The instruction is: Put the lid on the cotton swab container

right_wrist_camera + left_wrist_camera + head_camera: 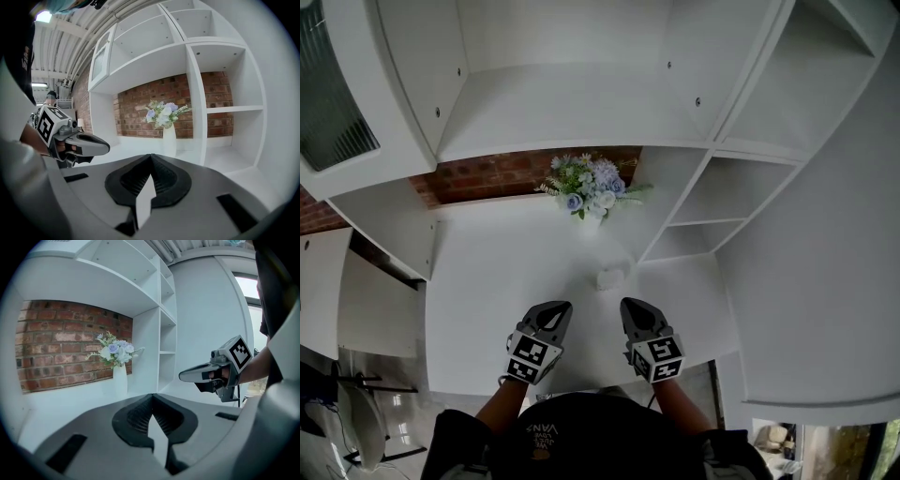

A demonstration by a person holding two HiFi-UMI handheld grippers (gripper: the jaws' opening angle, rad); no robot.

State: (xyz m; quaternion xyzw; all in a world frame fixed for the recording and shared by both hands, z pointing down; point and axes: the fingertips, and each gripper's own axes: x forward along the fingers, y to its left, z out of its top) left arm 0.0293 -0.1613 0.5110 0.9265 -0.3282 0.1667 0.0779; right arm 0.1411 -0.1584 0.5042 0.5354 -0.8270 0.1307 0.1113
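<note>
A small white container stands on the white desk, just in front of the flower vase. I cannot make out a separate lid. My left gripper and right gripper hover side by side near the desk's front edge, short of the container and one to each side of it. Both are shut with nothing between the jaws. In the left gripper view the shut left gripper fills the foreground and the right gripper shows at the right. The right gripper view shows its own right gripper shut and the left gripper at the left. In both gripper views the container is hidden.
A white vase of blue and white flowers stands at the back of the desk against a brick wall. White shelf compartments rise at the right, and a shelf runs overhead. A side panel bounds the left.
</note>
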